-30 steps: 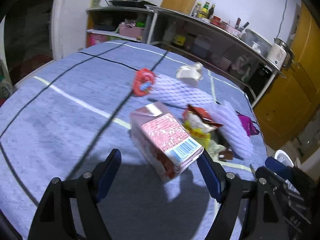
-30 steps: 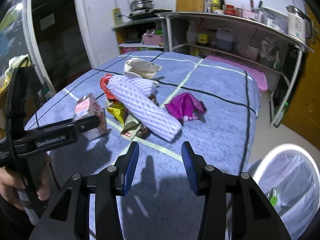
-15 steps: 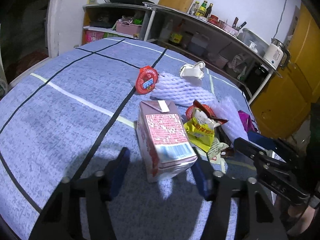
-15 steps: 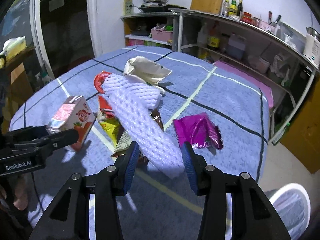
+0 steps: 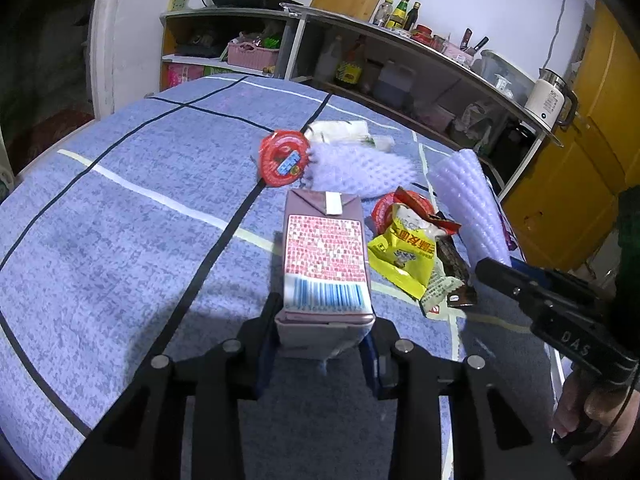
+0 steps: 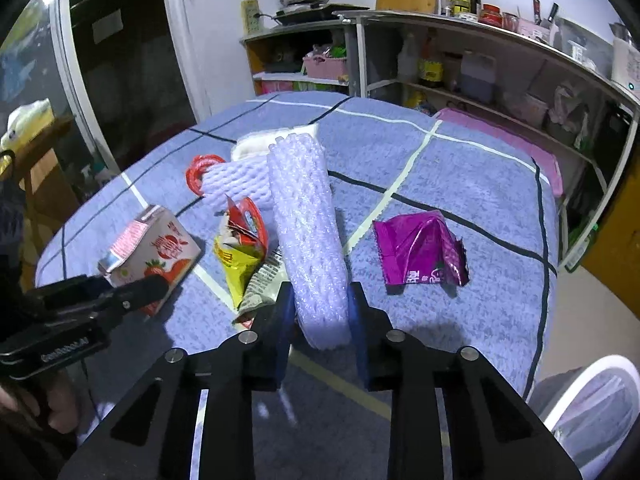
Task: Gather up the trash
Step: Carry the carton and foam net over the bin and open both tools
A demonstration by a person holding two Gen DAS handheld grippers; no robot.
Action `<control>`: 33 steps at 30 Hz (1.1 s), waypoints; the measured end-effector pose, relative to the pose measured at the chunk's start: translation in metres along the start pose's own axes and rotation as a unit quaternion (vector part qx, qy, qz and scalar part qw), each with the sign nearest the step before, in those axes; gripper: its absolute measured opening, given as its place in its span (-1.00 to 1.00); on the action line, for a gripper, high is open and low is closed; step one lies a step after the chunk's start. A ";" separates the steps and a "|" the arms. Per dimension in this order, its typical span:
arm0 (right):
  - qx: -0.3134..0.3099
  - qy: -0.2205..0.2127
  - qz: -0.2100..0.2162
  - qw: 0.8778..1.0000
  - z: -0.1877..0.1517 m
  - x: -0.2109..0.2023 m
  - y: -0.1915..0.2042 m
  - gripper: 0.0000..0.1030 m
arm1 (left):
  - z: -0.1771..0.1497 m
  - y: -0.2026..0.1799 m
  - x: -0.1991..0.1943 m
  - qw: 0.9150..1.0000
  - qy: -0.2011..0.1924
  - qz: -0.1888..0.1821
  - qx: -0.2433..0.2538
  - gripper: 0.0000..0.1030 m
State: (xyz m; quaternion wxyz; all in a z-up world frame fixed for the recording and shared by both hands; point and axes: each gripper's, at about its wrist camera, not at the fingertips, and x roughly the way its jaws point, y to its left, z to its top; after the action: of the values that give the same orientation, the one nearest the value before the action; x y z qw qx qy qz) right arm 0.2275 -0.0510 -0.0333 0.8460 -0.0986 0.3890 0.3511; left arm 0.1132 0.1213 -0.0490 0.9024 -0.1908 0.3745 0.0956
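Gripping carton (image 5: 325, 264), foam sleeve (image 6: 308, 236).

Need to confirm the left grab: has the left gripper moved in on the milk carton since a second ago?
Yes. The left gripper advanced over the tablecloth and now has its jaws against the milk carton.

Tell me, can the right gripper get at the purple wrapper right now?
Probably not: the right gripper has its jaws around the foam net sleeve. The purple wrapper itself lies uncovered beside it.
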 end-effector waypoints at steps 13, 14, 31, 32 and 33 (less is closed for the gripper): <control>0.029 -0.024 0.016 0.999 -0.028 -0.049 0.009 -0.51 | -0.015 -0.025 -0.033 0.999 -0.019 -0.031 0.041 -0.29; 0.033 -0.025 0.017 0.999 -0.033 -0.055 0.009 -0.51 | -0.016 -0.027 -0.036 0.998 -0.019 -0.034 0.044 -0.29; 0.083 -0.057 -0.015 0.995 -0.078 -0.126 -0.013 -0.51 | -0.031 -0.083 -0.072 0.990 -0.035 -0.098 0.099 -0.29; 0.088 -0.058 -0.019 0.994 -0.081 -0.130 -0.017 -0.51 | -0.033 -0.087 -0.073 0.989 -0.034 -0.102 0.103 -0.29; 0.092 -0.059 -0.021 0.994 -0.084 -0.133 -0.020 -0.51 | -0.034 -0.092 -0.073 0.988 -0.033 -0.107 0.107 -0.29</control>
State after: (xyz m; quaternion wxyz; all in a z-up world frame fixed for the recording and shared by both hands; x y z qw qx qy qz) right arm 0.1312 -0.1712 0.0042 0.8802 -0.0073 0.3670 0.3008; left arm 0.0695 0.0216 0.0058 0.9344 -0.1287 0.3303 -0.0356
